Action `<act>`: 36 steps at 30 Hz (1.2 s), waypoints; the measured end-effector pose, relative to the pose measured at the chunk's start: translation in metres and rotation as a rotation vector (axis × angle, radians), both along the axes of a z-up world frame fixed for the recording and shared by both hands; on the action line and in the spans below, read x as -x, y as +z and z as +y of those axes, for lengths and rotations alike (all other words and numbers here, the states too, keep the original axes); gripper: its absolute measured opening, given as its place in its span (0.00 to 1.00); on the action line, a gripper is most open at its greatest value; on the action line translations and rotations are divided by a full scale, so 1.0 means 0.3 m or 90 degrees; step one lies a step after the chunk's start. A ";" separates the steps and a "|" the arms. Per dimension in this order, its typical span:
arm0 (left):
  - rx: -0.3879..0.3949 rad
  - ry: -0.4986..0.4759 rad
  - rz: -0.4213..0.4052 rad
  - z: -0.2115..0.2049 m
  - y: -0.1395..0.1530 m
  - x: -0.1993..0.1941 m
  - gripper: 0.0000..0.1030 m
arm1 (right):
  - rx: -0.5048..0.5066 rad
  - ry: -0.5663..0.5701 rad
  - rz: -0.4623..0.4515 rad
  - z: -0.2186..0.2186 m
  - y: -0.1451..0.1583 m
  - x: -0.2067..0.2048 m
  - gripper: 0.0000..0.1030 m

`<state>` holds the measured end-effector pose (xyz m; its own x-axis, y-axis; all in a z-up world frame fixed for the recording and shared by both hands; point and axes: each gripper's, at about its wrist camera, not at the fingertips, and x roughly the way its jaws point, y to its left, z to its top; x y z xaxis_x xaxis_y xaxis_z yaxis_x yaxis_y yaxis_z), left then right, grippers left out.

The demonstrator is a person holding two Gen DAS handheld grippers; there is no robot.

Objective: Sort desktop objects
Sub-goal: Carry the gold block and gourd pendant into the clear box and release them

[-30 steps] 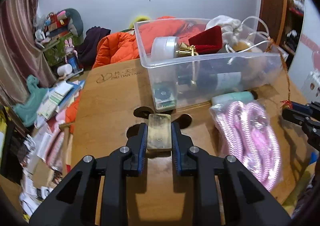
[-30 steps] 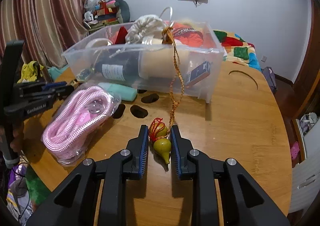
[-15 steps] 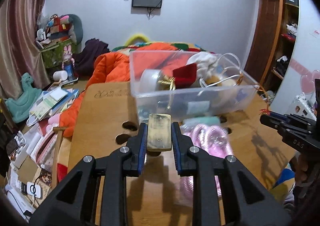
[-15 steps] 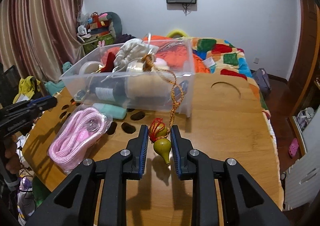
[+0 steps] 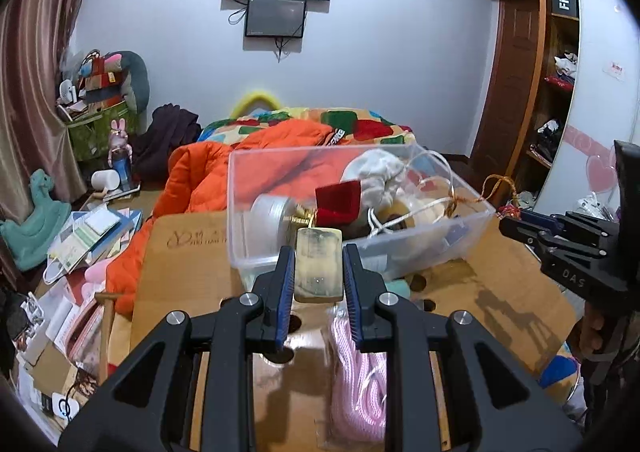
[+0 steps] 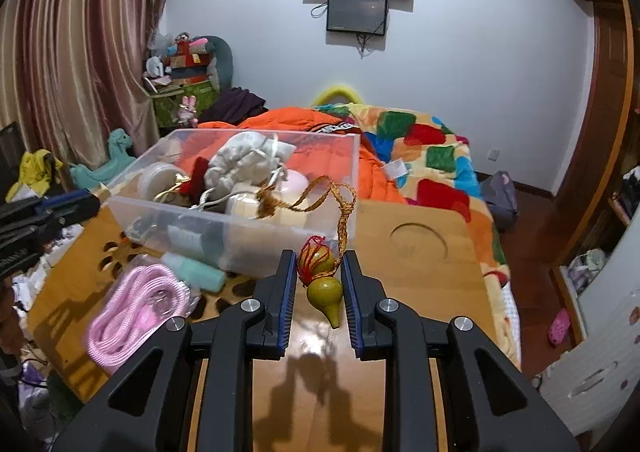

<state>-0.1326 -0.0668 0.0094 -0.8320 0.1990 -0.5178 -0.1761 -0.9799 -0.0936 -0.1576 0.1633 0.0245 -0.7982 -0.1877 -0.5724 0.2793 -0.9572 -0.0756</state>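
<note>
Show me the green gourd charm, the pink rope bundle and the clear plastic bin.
Green gourd charm [image 6: 325,289], right wrist view, lower bulb.
Pink rope bundle [image 6: 132,310], right wrist view, middle coils.
Clear plastic bin [image 5: 468,238], left wrist view, front wall.

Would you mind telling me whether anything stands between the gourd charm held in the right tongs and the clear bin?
Nothing solid does. The gourd charm, clamped in the right tongs, hangs above bare wooden table just short of the clear bin. Only its own braided cord already loops over the bin's near corner.

Your right gripper [image 6: 319,284] clamps the green gourd charm [image 6: 323,279] above the wooden table [image 6: 420,264]; its braided cord [image 6: 320,197] loops over the clear bin [image 6: 236,236].
</note>
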 end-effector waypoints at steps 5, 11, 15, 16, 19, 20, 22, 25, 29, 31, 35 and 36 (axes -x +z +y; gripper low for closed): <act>0.004 -0.007 0.008 0.012 0.019 0.035 0.22 | 0.001 0.001 0.004 0.002 0.023 0.041 0.20; -0.005 -0.011 0.005 0.014 0.020 0.091 0.22 | 0.013 0.010 0.008 -0.007 0.042 0.102 0.20; -0.009 -0.004 -0.006 0.009 0.002 0.133 0.22 | 0.007 0.006 0.003 -0.021 0.034 0.137 0.20; -0.008 -0.002 -0.009 0.008 -0.001 0.142 0.22 | 0.007 0.008 0.001 -0.025 0.031 0.142 0.20; -0.005 0.003 -0.017 0.006 -0.012 0.171 0.22 | 0.003 0.013 -0.006 -0.038 0.019 0.161 0.20; -0.005 0.002 -0.020 0.008 -0.016 0.179 0.22 | 0.002 0.014 -0.009 -0.040 0.016 0.166 0.20; -0.004 -0.001 -0.029 0.013 -0.026 0.195 0.22 | 0.006 0.014 -0.017 -0.041 0.009 0.178 0.20; 0.000 -0.001 -0.036 0.019 -0.041 0.208 0.22 | 0.016 0.017 -0.027 -0.037 0.000 0.191 0.20; -0.001 -0.004 -0.043 0.029 -0.055 0.215 0.22 | 0.017 0.018 -0.035 -0.041 -0.007 0.205 0.20; 0.000 -0.004 -0.047 0.030 -0.060 0.218 0.22 | 0.015 0.018 -0.039 -0.045 -0.012 0.211 0.20; -0.006 -0.001 -0.053 0.021 -0.062 0.218 0.22 | 0.006 0.017 -0.041 -0.054 -0.021 0.213 0.20; -0.006 0.001 -0.052 0.019 -0.060 0.215 0.22 | 0.005 0.017 -0.040 -0.056 -0.021 0.209 0.20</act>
